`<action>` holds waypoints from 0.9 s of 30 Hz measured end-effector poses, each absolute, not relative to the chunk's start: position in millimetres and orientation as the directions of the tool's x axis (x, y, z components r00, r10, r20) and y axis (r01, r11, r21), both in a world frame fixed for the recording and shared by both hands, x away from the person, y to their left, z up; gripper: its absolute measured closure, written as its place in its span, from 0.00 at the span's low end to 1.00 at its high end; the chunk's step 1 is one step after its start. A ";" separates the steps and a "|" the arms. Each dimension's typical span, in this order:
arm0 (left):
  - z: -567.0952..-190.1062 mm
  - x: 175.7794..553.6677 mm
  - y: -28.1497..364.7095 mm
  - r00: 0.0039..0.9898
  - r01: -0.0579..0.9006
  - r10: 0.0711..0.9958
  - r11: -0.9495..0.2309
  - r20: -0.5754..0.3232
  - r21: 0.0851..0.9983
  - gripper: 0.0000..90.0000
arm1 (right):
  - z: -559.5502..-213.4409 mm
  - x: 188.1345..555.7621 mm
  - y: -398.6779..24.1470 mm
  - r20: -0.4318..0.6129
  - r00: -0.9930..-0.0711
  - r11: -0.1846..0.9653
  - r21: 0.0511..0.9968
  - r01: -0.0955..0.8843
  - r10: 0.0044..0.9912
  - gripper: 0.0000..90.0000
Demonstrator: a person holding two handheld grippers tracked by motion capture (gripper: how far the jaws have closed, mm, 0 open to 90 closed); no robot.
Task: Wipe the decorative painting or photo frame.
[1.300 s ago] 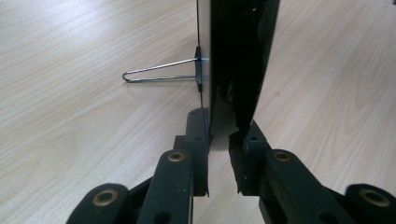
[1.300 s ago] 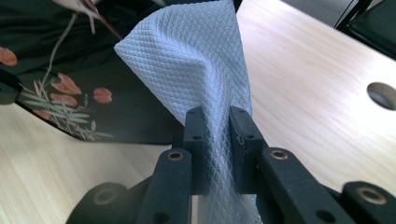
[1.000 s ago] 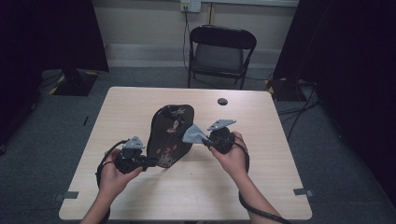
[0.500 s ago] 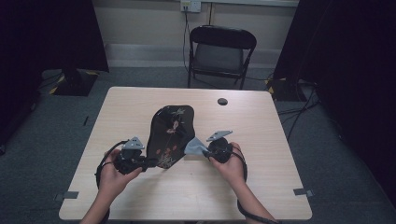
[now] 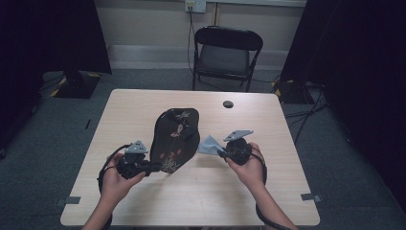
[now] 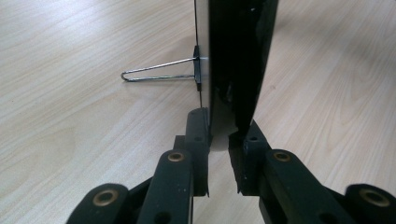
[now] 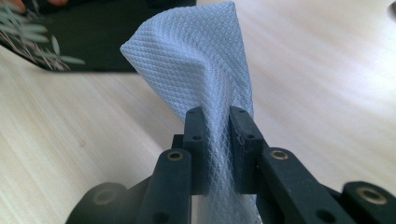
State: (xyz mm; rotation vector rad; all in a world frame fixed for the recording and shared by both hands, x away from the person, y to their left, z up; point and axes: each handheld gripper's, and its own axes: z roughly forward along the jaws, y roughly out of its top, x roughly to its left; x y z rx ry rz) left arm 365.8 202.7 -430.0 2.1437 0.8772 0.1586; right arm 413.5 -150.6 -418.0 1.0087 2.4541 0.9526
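The left tool (image 5: 154, 166) clamps the near edge of a black flower-printed tray (image 5: 176, 139), tilted up just left of the desk's (image 5: 287, 191) centre. The right tool (image 5: 219, 152) pinches a pale blue cloth (image 5: 209, 144) at about 3 o'clock from the tray, close but not touching. Both grips are made; I judge the wiping itself is left to do.
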 end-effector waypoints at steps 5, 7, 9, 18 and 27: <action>-430.0 366.1 202.9 0.751 0.539 0.638 -0.441 -0.172 0.718 0.87 | -388.0 417.0 -149.8 -0.077 -0.702 0.538 0.703 0.466 0.708 0.88; -430.2 366.3 203.3 0.750 0.540 0.638 -0.440 -0.173 0.718 0.87 | -369.4 421.2 -149.4 -0.075 -0.695 0.522 0.719 0.460 0.715 0.88; -430.4 366.3 203.5 0.751 0.540 0.638 -0.440 -0.173 0.718 0.87 | -364.8 422.1 -149.3 -0.073 -0.694 0.515 0.726 0.455 0.716 0.88; -430.8 366.9 204.0 0.752 0.539 0.636 -0.439 -0.175 0.719 0.87 | -320.8 436.6 -131.4 -0.086 -0.699 0.508 0.750 0.424 0.710 0.88; -431.1 367.3 203.8 0.755 0.536 0.632 -0.440 -0.176 0.720 0.87 | -317.3 443.8 -111.7 -0.089 -0.709 0.515 0.750 0.415 0.700 0.88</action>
